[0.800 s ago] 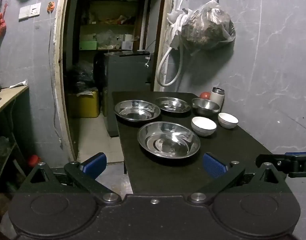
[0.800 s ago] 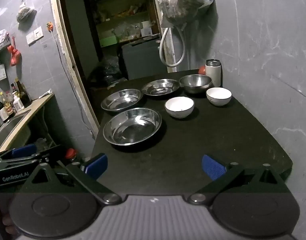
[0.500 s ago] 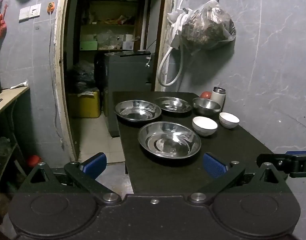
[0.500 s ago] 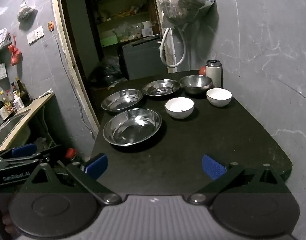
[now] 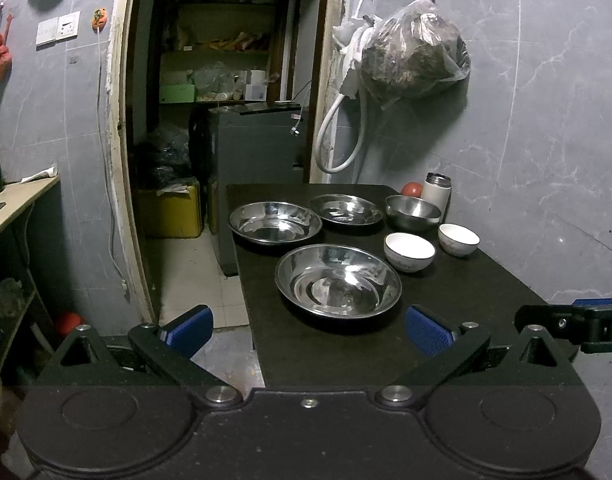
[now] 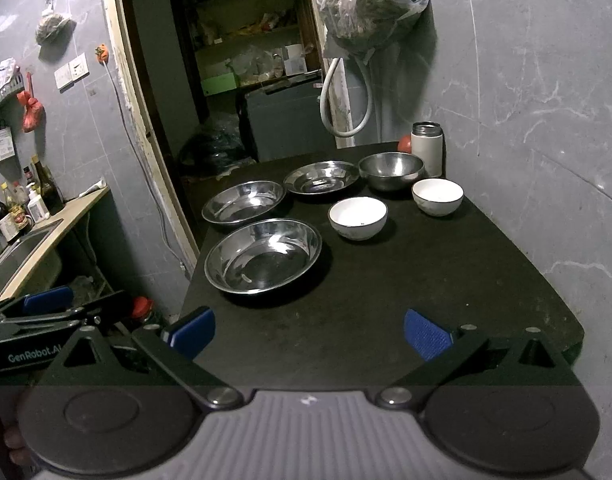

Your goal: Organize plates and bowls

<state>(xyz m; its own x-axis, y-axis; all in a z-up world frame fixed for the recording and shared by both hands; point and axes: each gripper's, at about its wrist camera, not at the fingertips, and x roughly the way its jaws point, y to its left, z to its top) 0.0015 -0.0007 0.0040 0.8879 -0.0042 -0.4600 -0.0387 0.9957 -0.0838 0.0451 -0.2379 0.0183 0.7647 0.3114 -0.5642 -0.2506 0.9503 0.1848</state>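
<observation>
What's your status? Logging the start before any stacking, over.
Left gripper open, empty. Right gripper open, empty. Three steel plates, steel bowl, two white bowls all separate on the table. Nothing in the way.

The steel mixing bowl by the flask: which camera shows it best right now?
The right wrist view: the steel mixing bowl shows its full rim, inside and outer wall from higher up. The left wrist view sees it lower and smaller, beside the flask.
</observation>
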